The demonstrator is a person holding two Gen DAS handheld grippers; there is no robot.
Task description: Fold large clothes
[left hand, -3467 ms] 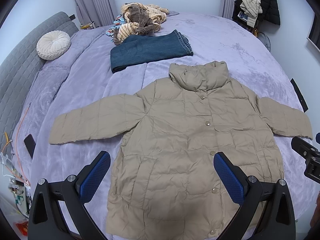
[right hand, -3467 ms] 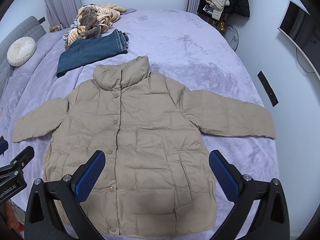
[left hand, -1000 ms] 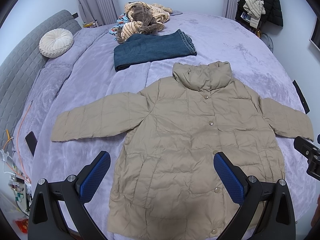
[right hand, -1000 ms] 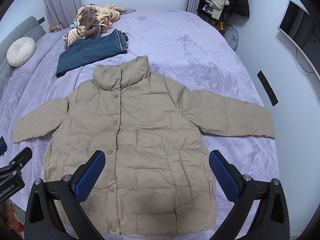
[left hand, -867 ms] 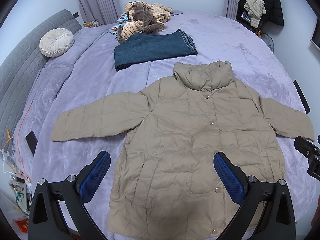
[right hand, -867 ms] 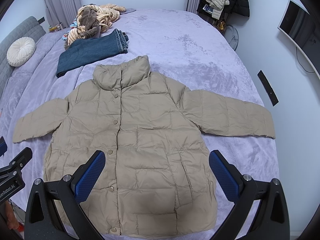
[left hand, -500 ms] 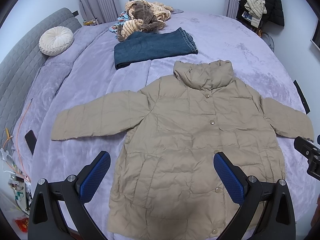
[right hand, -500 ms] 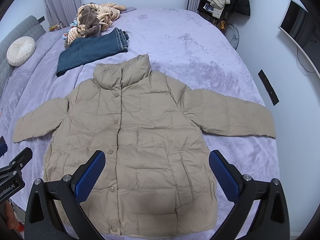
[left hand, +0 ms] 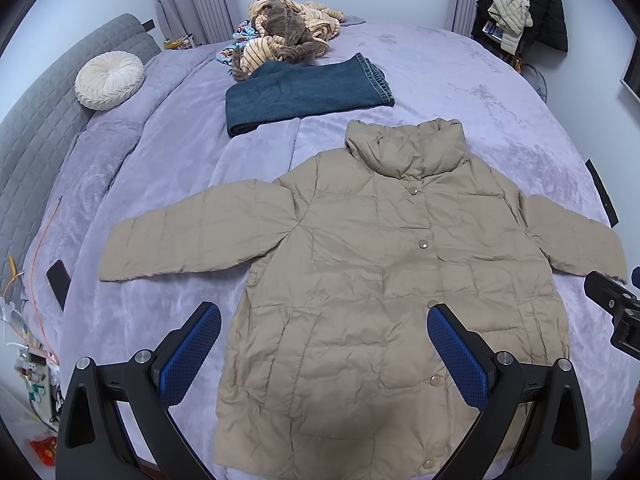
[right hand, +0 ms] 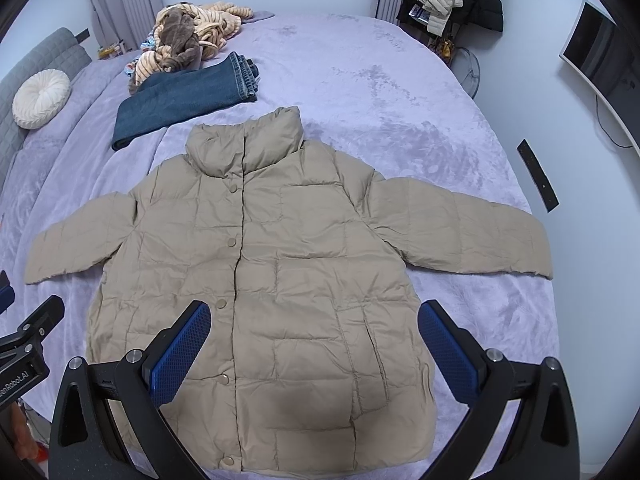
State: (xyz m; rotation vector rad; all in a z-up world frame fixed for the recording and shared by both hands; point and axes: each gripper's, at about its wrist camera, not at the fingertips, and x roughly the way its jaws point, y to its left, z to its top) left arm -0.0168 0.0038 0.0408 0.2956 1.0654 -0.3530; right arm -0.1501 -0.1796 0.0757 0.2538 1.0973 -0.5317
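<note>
A beige puffer jacket (left hand: 372,264) (right hand: 280,256) lies flat and face up on the lilac bed (left hand: 460,92) (right hand: 380,92), buttoned, collar away from me and both sleeves spread out sideways. My left gripper (left hand: 324,344) hovers open above the jacket's lower left part, nothing between its blue pads. Over the lower hem my right gripper (right hand: 314,340) stands open too, holding nothing. Each view shows the other gripper's black frame at its edge.
Folded blue jeans (left hand: 304,92) (right hand: 184,96) lie beyond the collar, with a heap of striped and brown clothes (left hand: 288,36) (right hand: 188,40) behind them. A round white cushion (left hand: 110,80) rests by the grey headboard. A phone (left hand: 58,288) and cables lie at the left bed edge; a black remote (right hand: 538,174) on the right.
Both views have shifted only slightly; the jacket lies as before and both grippers stay open.
</note>
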